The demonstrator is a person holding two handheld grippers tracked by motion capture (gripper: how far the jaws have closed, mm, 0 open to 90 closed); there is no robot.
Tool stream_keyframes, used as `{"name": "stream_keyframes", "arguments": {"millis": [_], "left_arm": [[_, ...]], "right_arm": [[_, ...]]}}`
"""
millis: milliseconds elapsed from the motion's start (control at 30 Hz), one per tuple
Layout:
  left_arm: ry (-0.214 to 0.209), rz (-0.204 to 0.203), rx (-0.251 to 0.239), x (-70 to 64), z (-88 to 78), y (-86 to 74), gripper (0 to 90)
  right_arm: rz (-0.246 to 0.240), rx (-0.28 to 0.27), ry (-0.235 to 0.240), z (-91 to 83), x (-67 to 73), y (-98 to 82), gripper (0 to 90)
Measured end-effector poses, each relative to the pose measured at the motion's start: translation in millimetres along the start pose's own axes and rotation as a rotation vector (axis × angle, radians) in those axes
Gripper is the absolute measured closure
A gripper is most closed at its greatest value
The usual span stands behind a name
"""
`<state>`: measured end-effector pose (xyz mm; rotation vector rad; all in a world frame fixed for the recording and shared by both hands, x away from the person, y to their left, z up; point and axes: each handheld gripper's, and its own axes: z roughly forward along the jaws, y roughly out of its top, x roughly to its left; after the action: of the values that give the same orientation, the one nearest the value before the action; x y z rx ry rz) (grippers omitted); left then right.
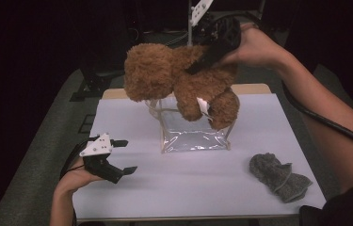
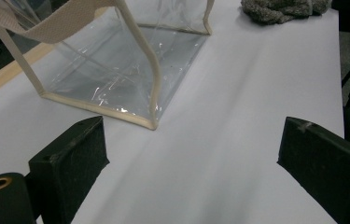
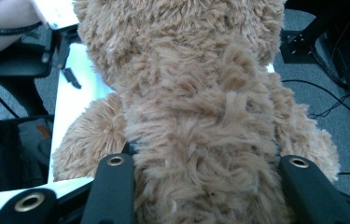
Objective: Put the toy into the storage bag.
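Observation:
A brown plush teddy bear hangs in the air above a clear plastic bag with cream trim, which stands upright at the table's middle. My right gripper is shut on the bear's back, and in the right gripper view both black jaws press into the bear's fur. A white tag dangles from the bear near its legs. My left gripper rests at the table's left with its jaws wide apart and nothing between them; in its own view the clear plastic bag stands ahead.
A grey knitted cloth lies crumpled at the table's front right, also seen as a grey knitted cloth far off. The white table has bare room in front of the bag. Dark floor with cables surrounds it.

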<state>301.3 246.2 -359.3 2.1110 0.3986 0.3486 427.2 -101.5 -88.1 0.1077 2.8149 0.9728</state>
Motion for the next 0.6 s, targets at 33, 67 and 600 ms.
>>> {"name": "stream_keyframes", "arguments": {"millis": [33, 67, 600], "left_arm": [[0.000, 0.000, 0.000, 0.0, 0.0, 0.0, 7.1], [0.003, 0.004, 0.005, -0.1, -0.5, -0.8, 7.1], [0.009, -0.019, 0.013, -0.6, -3.5, -7.3, 7.1]], "right_arm": [[0.000, 0.000, 0.000, 0.0, 0.0, 0.0, 55.6], [0.001, 0.002, 0.003, 4.3, -9.7, 4.7, 55.6], [0.058, 0.027, -0.021, 47.0, -84.3, 12.8, 55.5]]}}
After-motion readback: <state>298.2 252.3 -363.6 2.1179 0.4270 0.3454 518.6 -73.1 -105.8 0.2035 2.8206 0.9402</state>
